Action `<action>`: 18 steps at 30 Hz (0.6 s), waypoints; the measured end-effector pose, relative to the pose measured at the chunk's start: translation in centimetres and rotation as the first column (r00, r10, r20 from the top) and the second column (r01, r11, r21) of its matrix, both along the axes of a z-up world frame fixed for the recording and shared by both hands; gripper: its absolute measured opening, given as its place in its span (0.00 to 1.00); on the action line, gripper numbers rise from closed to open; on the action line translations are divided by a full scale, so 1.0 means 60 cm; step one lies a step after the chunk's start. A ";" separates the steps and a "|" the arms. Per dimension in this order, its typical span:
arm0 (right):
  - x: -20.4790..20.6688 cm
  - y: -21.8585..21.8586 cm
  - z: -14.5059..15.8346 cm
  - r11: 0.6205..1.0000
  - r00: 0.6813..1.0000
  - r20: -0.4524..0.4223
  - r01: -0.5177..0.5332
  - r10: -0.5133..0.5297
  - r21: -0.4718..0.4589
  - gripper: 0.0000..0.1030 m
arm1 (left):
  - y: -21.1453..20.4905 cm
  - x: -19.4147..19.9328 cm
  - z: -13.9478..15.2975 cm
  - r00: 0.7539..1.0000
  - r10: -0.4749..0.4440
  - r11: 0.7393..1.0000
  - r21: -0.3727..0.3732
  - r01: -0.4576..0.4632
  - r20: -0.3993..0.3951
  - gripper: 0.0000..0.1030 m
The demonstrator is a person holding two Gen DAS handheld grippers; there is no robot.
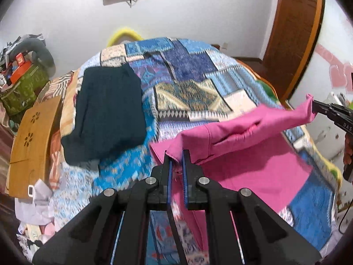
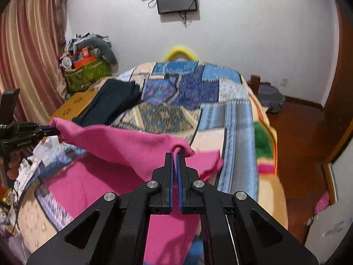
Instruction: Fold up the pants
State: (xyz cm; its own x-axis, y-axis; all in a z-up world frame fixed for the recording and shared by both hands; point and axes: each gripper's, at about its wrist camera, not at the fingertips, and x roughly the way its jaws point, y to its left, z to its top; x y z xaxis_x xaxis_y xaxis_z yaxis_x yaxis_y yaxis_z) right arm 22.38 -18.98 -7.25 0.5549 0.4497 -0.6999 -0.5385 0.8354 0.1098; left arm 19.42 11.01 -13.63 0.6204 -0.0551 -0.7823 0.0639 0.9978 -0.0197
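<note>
Pink pants (image 1: 242,132) hang stretched between both grippers above the patchwork bedspread (image 1: 187,70), with the lower part lying on the bed. My left gripper (image 1: 177,154) is shut on one end of the lifted pink edge; it shows at the left of the right wrist view (image 2: 51,130). My right gripper (image 2: 175,154) is shut on the other end of the pink pants (image 2: 123,145); it shows at the right of the left wrist view (image 1: 314,106).
A folded dark teal garment (image 1: 106,114) lies on the bed's far left, also in the right wrist view (image 2: 110,103). A wooden board (image 1: 30,145) and a cluttered green bag (image 1: 19,88) stand left of the bed. A wooden door (image 1: 293,44) is at right.
</note>
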 end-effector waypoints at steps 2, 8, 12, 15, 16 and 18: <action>-0.014 -0.006 -0.015 1.000 1.000 -0.014 0.006 -0.006 -0.013 0.03 | -0.009 -0.015 -0.017 1.000 -0.010 1.000 0.005 0.011 -0.021 0.08; -0.055 -0.023 -0.062 0.999 0.997 -0.066 0.034 -0.037 -0.040 0.03 | -0.026 -0.054 -0.062 0.997 -0.010 1.000 0.013 0.011 -0.080 0.09; -0.081 -0.039 -0.091 0.997 0.991 -0.118 0.061 -0.065 -0.039 0.07 | -0.024 -0.075 -0.077 0.995 -0.002 1.000 -0.003 0.002 -0.105 0.09; -0.097 -0.048 -0.097 0.997 0.990 -0.123 0.065 -0.070 -0.045 0.07 | -0.023 -0.089 -0.078 0.994 -0.001 1.000 0.006 0.002 -0.112 0.09; -0.101 -0.050 -0.097 0.997 0.989 -0.127 0.067 -0.072 -0.049 0.07 | -0.022 -0.093 -0.075 0.994 0.000 1.000 0.012 0.001 -0.110 0.12; -0.108 -0.054 -0.091 0.996 0.990 -0.125 0.066 -0.072 -0.055 0.07 | -0.019 -0.102 -0.063 0.995 0.008 1.000 0.026 -0.006 -0.098 0.18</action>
